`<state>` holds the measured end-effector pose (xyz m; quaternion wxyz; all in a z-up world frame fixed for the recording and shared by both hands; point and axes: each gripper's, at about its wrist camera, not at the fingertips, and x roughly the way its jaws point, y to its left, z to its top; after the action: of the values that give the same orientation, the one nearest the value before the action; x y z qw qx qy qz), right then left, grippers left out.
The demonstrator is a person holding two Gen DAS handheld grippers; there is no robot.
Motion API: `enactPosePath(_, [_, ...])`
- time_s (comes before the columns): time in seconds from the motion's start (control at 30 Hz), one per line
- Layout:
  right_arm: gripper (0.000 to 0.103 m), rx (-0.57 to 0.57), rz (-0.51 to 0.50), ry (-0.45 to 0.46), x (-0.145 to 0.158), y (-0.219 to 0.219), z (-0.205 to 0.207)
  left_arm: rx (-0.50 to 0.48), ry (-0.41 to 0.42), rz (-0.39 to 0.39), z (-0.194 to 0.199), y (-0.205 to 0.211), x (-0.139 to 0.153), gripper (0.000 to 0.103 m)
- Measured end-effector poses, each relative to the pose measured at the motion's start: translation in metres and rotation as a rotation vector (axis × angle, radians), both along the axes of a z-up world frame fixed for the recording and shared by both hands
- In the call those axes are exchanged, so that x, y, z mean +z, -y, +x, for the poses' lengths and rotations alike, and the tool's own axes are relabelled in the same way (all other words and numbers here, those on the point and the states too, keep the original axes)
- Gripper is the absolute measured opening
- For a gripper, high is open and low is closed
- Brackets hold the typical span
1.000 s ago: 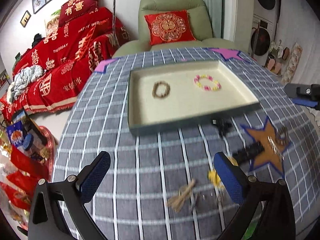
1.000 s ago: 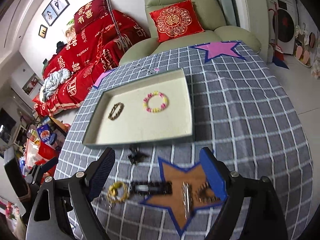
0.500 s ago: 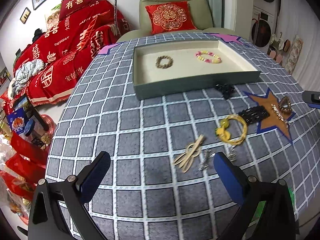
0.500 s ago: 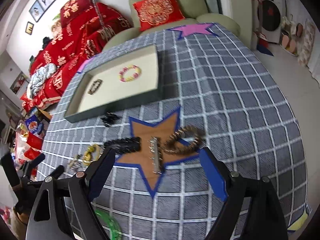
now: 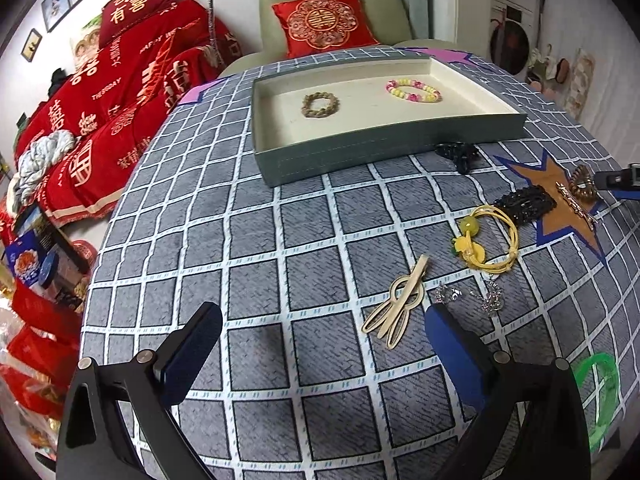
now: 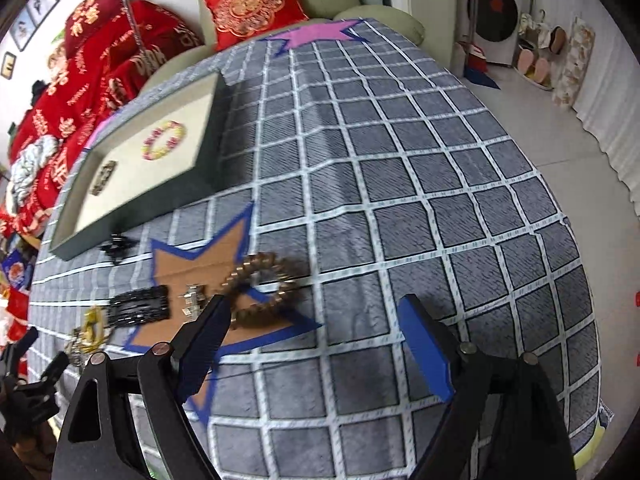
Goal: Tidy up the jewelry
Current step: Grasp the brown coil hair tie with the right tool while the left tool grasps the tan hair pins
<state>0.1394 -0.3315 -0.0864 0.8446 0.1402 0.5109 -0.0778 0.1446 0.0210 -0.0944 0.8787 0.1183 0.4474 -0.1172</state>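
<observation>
Jewelry lies scattered over the checked grey cloth of the desk (image 5: 248,240), and we take it from our near edge outward; our left tongs (image 5: 320,340) stand wide apart above bare cloth with nothing between the blue pads, and just ahead of them to the right lies a pale wooden hair clip (image 5: 396,306), with a small silver chain (image 5: 472,296) beside it; a green ring (image 5: 600,392) shows at the near right edge of that view; beyond the clip sits a yellow cord bracelet (image 5: 486,240), then a black beaded clip (image 5: 526,202) touching the brown star patch (image 5: 560,216), on which a slim metal clip (image 5: 576,206) also rests; our right tongs (image 6: 316,344) hang over that same star (image 6: 192,268), their jaws closing but with only cloth in the gap; the brown beaded bracelet (image 6: 260,288) lies partly on the star, just ahead of the left pad and not gripped, blurred in this view; farther on, a small black claw clip (image 5: 458,152) sits against the front wall of the grey tray (image 5: 380,152); inside the tray we see a brown braided bracelet (image 5: 320,105) on the left and a pink and yellow bead bracelet (image 5: 414,91) on the right, well apart; past the desk stands a green armchair with a red cushion (image 5: 324,22), and a red throw covers the sofa (image 5: 120,92) at left.
</observation>
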Motion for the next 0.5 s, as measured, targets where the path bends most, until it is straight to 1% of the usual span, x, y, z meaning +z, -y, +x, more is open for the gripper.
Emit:
enactPosePath(0.03, [0.079, 0.0, -0.004, -0.005, -0.003, 0.001, 0.002, -0.005, -0.004, -0.003, 0.002, 0.0, -0.001, 0.103])
enactPosePath(0.07, [0.078, 0.0, -0.011, -0.01, -0.005, 0.0, 0.004, -0.009, -0.01, -0.003, 0.003, 0.001, -0.002, 0.092])
enactPosePath(0.1, [0.076, 0.005, -0.034, -0.005, -0.005, -0.002, 0.005, -0.016, -0.027, -0.006, 0.005, 0.001, -0.005, 0.091])
enactPosePath(0.17, [0.072, 0.025, -0.075, -0.013, -0.005, -0.008, 0.008, -0.019, -0.036, -0.026, 0.008, 0.003, -0.006, 0.09])
enactPosePath(0.23, [0.07, 0.048, -0.107, -0.02, -0.007, -0.014, 0.01, -0.03, -0.036, -0.023, 0.009, 0.006, -0.006, 0.09])
enactPosePath(0.33, [0.067, 0.087, -0.185, -0.028, -0.009, -0.026, 0.012, -0.064, -0.029, -0.009, 0.008, 0.015, -0.006, 0.09])
enactPosePath(0.37, [0.066, 0.097, -0.187, -0.021, -0.01, -0.028, 0.013, -0.085, -0.027, -0.008, 0.007, 0.02, -0.005, 0.084])
enactPosePath(0.47, [0.062, 0.107, -0.185, -0.02, -0.008, -0.031, 0.013, -0.115, -0.031, 0.0, 0.006, 0.029, -0.004, 0.077])
enactPosePath(0.5, [0.059, 0.11, -0.183, -0.02, -0.008, -0.032, 0.012, -0.126, -0.036, -0.006, 0.006, 0.031, -0.003, 0.069])
